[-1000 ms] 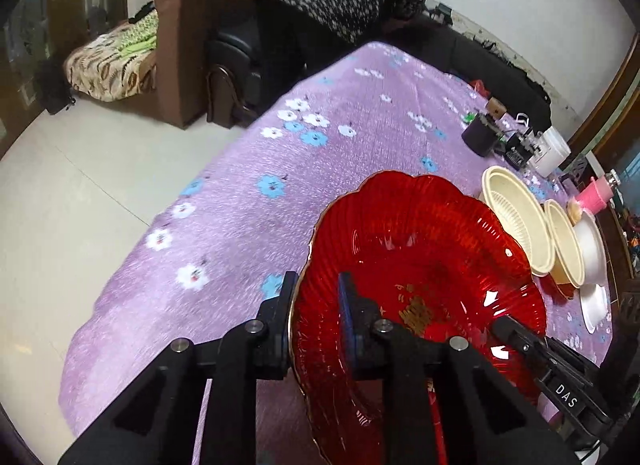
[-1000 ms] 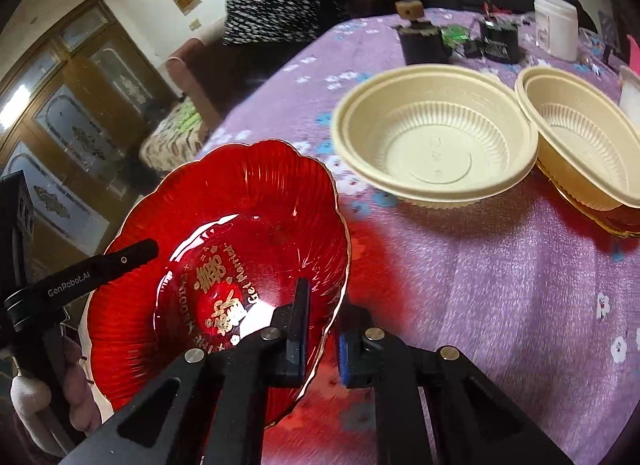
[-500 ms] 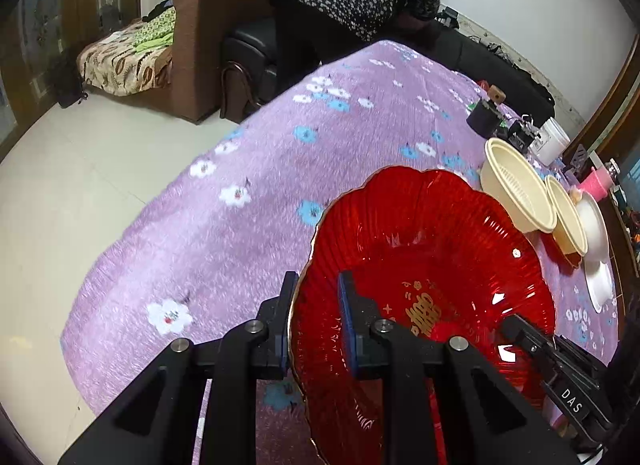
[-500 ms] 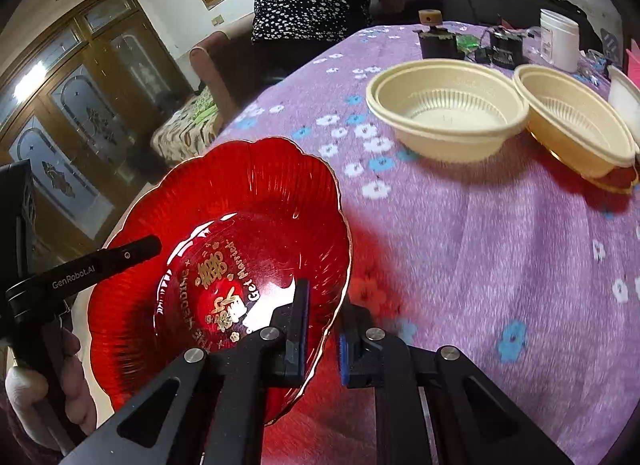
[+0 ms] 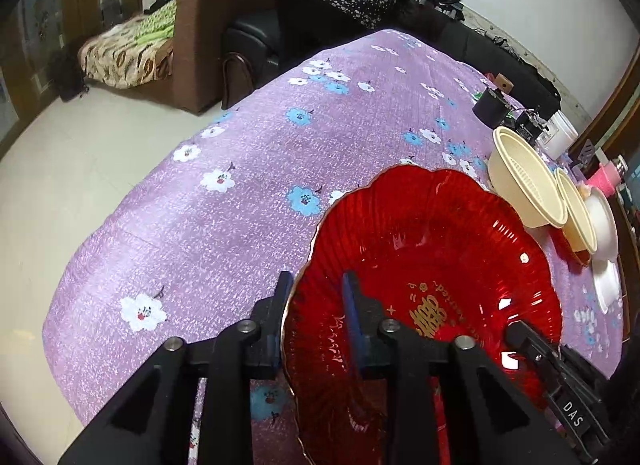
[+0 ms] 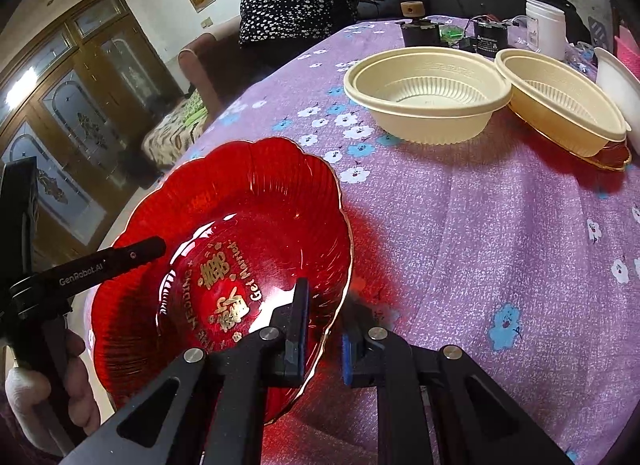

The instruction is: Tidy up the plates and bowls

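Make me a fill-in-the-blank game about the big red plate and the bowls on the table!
1. The red plate has lettering in the colour ____.
2. The tablecloth is purple with white and ____ flowers.
3. The rim of the red plate sits between the tongs of the left gripper and also the ____ gripper.
4. Beyond the plate stand two ____-coloured bowls.

Missing words: gold; blue; right; cream
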A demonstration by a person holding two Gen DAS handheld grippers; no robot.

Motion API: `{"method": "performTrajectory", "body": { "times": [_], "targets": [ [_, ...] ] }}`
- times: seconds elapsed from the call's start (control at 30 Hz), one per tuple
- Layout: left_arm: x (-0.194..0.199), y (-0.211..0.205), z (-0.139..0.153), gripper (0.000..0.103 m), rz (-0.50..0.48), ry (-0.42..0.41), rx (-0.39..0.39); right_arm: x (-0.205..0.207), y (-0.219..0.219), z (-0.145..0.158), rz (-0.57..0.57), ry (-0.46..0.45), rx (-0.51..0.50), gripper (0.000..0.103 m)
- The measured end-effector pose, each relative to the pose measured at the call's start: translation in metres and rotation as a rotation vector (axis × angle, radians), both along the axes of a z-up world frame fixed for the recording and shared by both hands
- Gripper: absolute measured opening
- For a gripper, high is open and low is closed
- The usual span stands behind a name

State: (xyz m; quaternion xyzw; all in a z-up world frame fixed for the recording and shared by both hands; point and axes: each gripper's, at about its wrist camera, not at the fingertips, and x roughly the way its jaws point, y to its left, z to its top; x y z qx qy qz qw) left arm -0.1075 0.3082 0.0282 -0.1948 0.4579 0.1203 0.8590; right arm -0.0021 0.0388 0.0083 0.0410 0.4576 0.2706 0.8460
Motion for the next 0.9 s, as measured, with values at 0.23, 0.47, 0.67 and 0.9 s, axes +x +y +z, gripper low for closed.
{"method": "performTrajectory", "body": {
  "times": [0.23,0.47,0.67,0.9],
  "targets": [
    [-0.029,0.014,0.024,0.071,0.095,-0.064,-0.037,-0.01,-0.016,0.01,0.0,-0.026,0.045,0.023],
    [-0.053,-0.001,0.058,0.076,0.092,-0.16,-0.058,-0.017,-0.054,0.021,-0.023,-0.058,0.092,0.042],
    [-0.049,-0.052,0.076,0.079,-0.054,-0.199,-0.033,-0.011,-0.107,0.029,-0.127,-0.085,0.103,0.042],
    [-0.037,-0.113,0.077,0.079,-0.241,-0.198,-0.013,0.007,-0.184,0.031,-0.312,-0.079,0.119,0.042]
  ]
}}
